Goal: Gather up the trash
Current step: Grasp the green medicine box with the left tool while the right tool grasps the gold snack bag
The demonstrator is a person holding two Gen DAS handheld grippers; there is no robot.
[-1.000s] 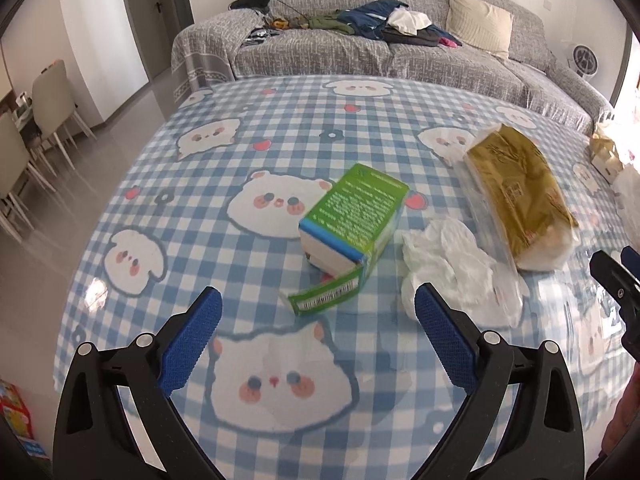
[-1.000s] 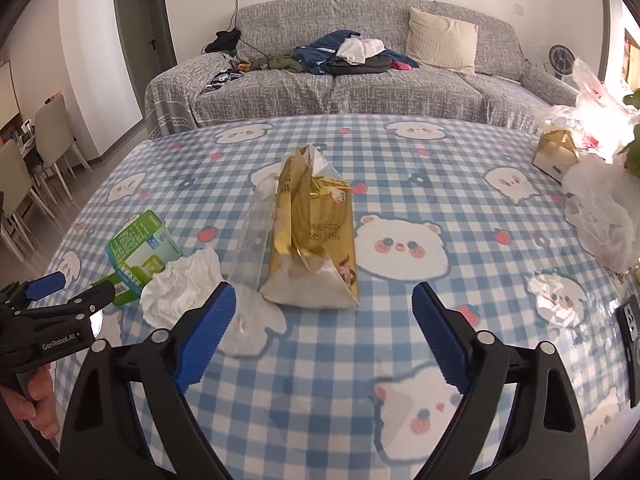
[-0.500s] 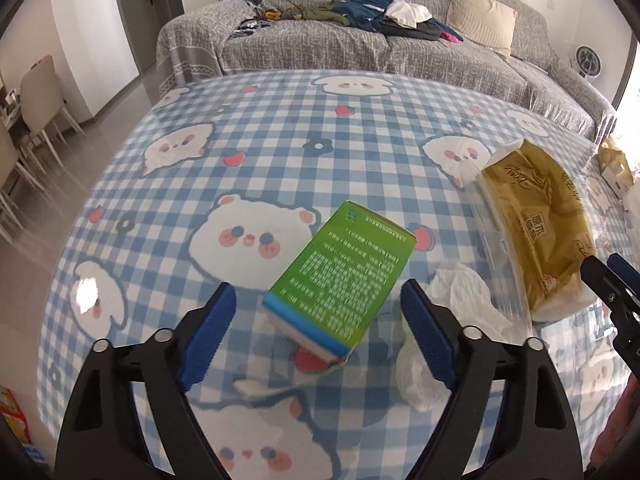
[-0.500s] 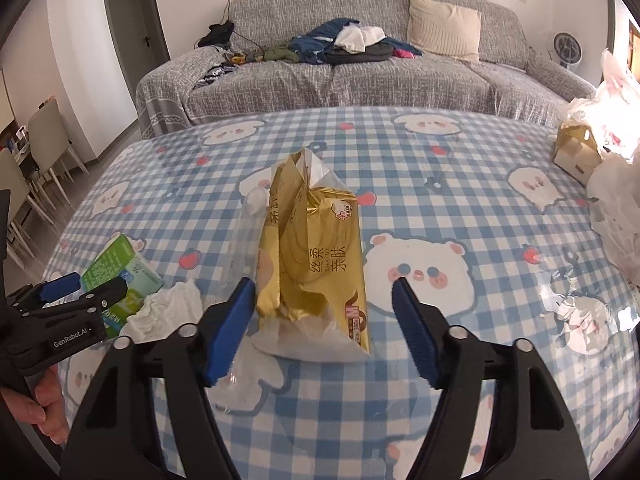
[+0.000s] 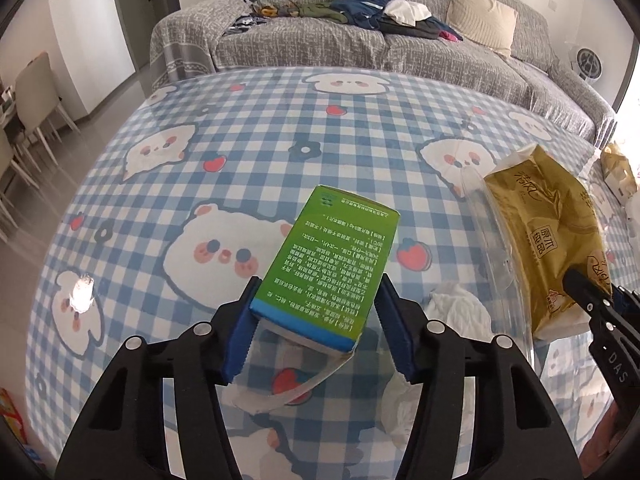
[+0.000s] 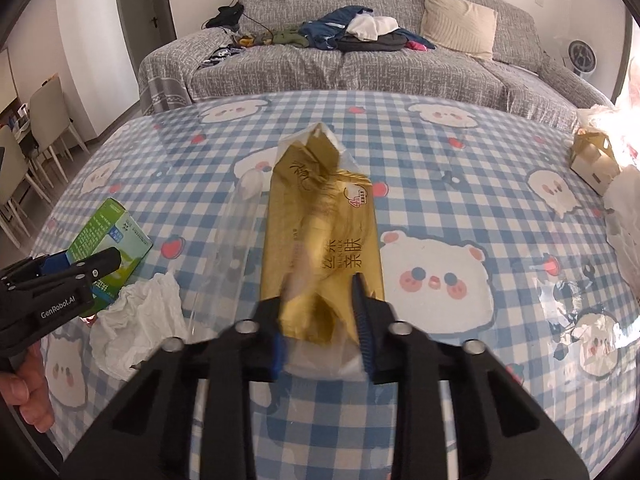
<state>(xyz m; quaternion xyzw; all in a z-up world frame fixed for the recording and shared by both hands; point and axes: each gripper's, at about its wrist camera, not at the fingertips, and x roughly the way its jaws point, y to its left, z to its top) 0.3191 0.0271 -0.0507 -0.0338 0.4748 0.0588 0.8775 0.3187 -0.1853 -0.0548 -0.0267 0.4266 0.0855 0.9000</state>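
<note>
Left wrist view: a green carton (image 5: 332, 264) sits clamped between the fingers of my left gripper (image 5: 316, 320), its open flap hanging down above the checked bench (image 5: 280, 120). Right wrist view: a gold tissue pack (image 6: 324, 248) in clear wrap is pinched at its near end by my right gripper (image 6: 322, 320), fingers pressed into the soft sides; the picture is blurred there. A crumpled white tissue (image 6: 140, 316) lies loose on the bench between the two items, untouched. At the far right edge are a small tan box (image 6: 592, 160) and white plastic bags (image 6: 624, 216). I judge the collecting barely begun: two pieces gripped, nothing binned, and no bin shows.
</note>
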